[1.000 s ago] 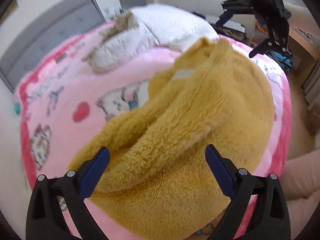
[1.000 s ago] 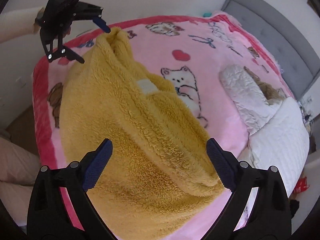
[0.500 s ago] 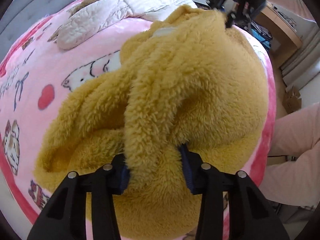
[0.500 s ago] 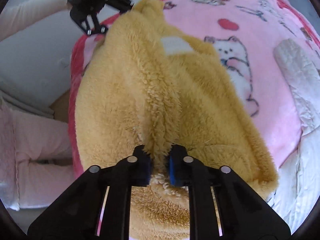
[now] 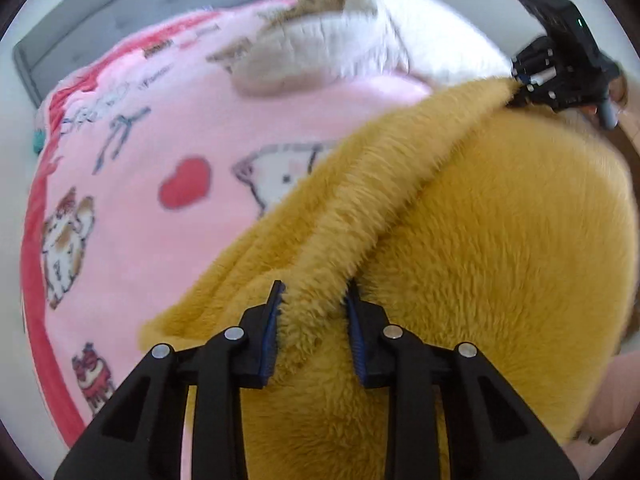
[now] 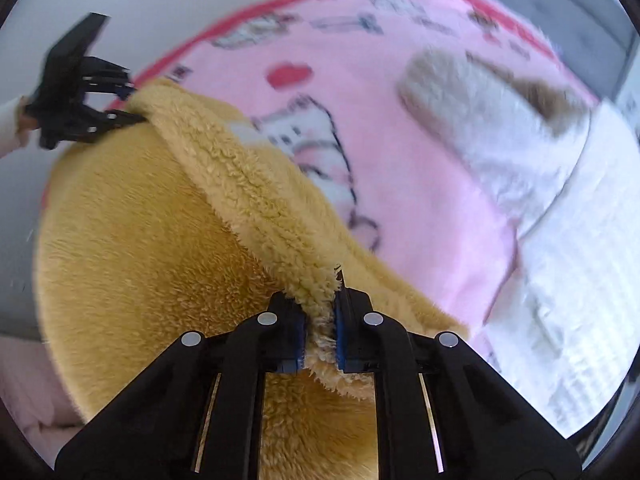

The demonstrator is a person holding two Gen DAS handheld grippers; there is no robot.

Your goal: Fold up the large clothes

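A large mustard-yellow fleece garment [image 5: 480, 240] hangs stretched above the pink bed blanket [image 5: 132, 140]. My left gripper [image 5: 314, 308] is shut on one end of its folded top edge. My right gripper [image 6: 320, 308] is shut on the other end of that edge; it also shows in the left wrist view [image 5: 520, 92]. In the right wrist view the garment [image 6: 140, 260] droops below the edge and the left gripper [image 6: 132, 108] pinches its far end. The lower part of the garment is hidden under the fingers.
The pink cartoon-print blanket [image 6: 400, 140] covers the bed. A cream and brown fluffy garment [image 5: 320, 44] and a white quilt [image 6: 580, 260] lie at the head end. A grey headboard [image 5: 120, 12] stands behind. The person's pink-clad legs [image 6: 24, 392] are beside the bed.
Both grippers went from open to shut on the garment's edge, then lifted it and pulled apart, so the edge now runs taut between them above the blanket.
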